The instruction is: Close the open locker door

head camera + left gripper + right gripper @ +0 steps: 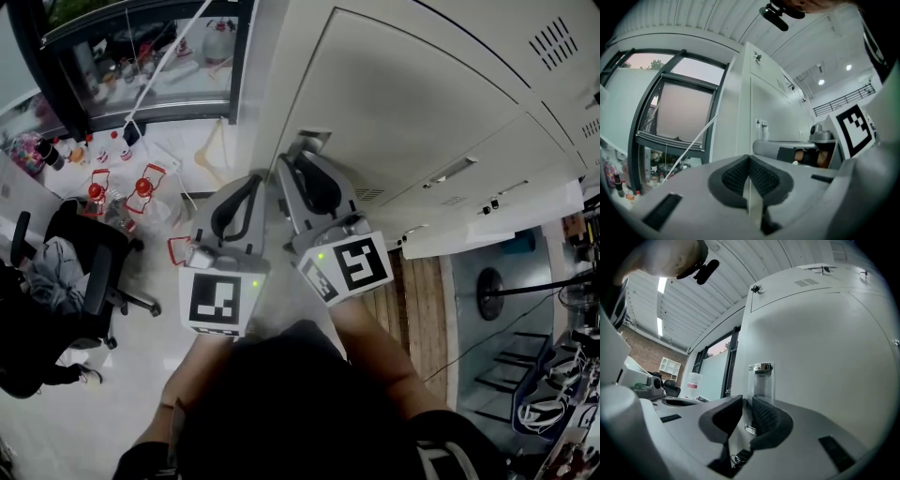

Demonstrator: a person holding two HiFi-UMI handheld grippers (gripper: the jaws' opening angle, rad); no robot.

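Observation:
The pale grey locker door (pixel 403 103) fills the upper right of the head view, and its small chrome handle (pixel 315 139) sits at the door's left edge. My right gripper (pixel 298 155) reaches up to that handle. In the right gripper view the handle (pixel 761 380) stands upright on the door (pixel 825 348), and the right gripper (pixel 746 404) is shut on it, its lower part caught between the pads. My left gripper (pixel 246 183) hovers just left of the right one, shut and holding nothing. In the left gripper view the left gripper (pixel 749 161) points along the locker's side (pixel 740 103).
A black office chair (pixel 89 253) stands on the floor at the left, with red-capped bottles (pixel 117 192) beyond it. A dark-framed window (pixel 141 56) runs along the back. Wooden flooring (pixel 417 309), stands and cables (pixel 553 394) lie at the lower right.

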